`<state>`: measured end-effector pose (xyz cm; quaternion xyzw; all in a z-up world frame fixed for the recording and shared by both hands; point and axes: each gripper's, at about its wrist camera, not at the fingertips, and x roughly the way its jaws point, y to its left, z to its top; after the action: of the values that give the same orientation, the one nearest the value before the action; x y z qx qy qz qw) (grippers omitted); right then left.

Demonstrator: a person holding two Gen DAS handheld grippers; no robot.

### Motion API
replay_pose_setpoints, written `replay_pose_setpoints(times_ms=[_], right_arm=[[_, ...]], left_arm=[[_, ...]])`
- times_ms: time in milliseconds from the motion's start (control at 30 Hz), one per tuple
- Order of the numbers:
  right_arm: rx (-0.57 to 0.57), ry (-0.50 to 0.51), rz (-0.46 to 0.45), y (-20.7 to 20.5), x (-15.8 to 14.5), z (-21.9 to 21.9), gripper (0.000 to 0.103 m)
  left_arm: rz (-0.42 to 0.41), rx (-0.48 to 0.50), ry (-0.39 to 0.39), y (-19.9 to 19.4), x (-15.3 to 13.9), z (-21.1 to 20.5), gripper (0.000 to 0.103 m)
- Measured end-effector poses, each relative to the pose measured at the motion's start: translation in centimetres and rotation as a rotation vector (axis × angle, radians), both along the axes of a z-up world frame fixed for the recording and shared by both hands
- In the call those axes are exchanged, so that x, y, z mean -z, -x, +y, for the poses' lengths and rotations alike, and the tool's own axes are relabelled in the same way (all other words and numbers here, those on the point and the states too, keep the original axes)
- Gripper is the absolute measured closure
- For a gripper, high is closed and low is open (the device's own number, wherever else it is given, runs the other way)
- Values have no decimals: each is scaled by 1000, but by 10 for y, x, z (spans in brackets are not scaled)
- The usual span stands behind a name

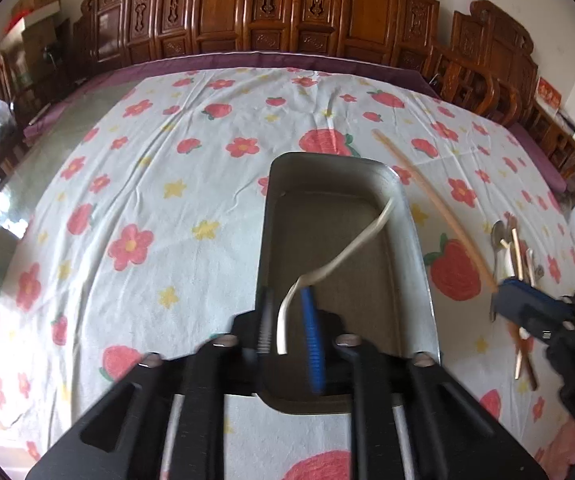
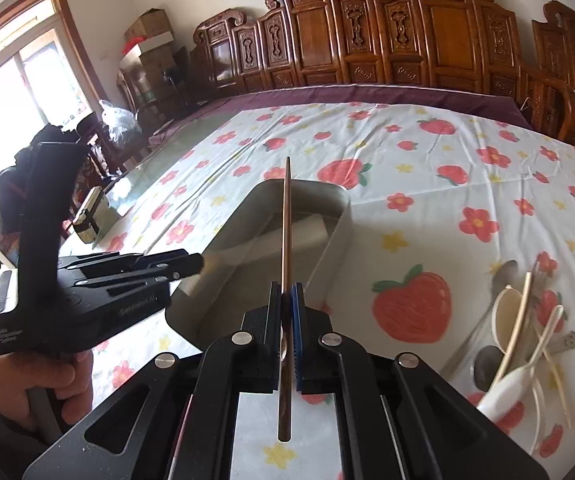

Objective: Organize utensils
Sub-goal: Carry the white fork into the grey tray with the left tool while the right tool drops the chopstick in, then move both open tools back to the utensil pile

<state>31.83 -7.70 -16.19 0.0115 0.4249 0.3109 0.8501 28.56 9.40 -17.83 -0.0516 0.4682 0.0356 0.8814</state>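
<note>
- Left gripper (image 1: 285, 300): hangs over the near end of the metal tray (image 1: 413, 224), tilted down into it. Its jaws stand slightly parted, and the pads do not seem to press on anything.
- White spoon (image 1: 351, 248): its handle lies loose between those jaws and its curved length runs out over the tray floor towards the far right wall. Treat it as let go. Draw the gripper straight back along the handle so that no pad drags the spoon out.
- Right gripper (image 2: 286, 292): just beside the tray's near right corner, clenched on the brown chopstick (image 2: 286, 220).
- Brown chopstick: gripped near its middle, with the long end reaching out above the tray and not yet inside it. Bring it low over the tray and parallel to the long walls before you loosen the grip. I judge a thin stick dropped from height will bounce or roll over the rim.
- Your left hand (image 2: 27, 384): on the handle to the left of the tray. Clear this gripper first, as both tools crowd the same end.
- Remaining utensils (image 2: 519, 320): a heap of spoons, pale and metal, and thin sticks on the flowered cloth (image 2: 427, 152) to the right of the tray, well apart from it. All are still to be sorted.
</note>
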Motion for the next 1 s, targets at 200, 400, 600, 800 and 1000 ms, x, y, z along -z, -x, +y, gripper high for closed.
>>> replay_pose_setpoints(times_ms=[200,400,600,800,1000], right_arm=[[12,6,30,-6,11,12,97],[39,-6,65,-13,19,28,97],[74,11,86,-18,27,45,97],[69,25,87,-25,34,56,95],[44,-15,96,-24,32,45,95]], left_arm=[[-41,29,49,4,-9,4,82],[-83,41,13,8,-20,11,82],[-99,37,4,10,-25,27,82],[-100,26,19,9,-25,39,82],[-103,42,27,11,-26,34,82]])
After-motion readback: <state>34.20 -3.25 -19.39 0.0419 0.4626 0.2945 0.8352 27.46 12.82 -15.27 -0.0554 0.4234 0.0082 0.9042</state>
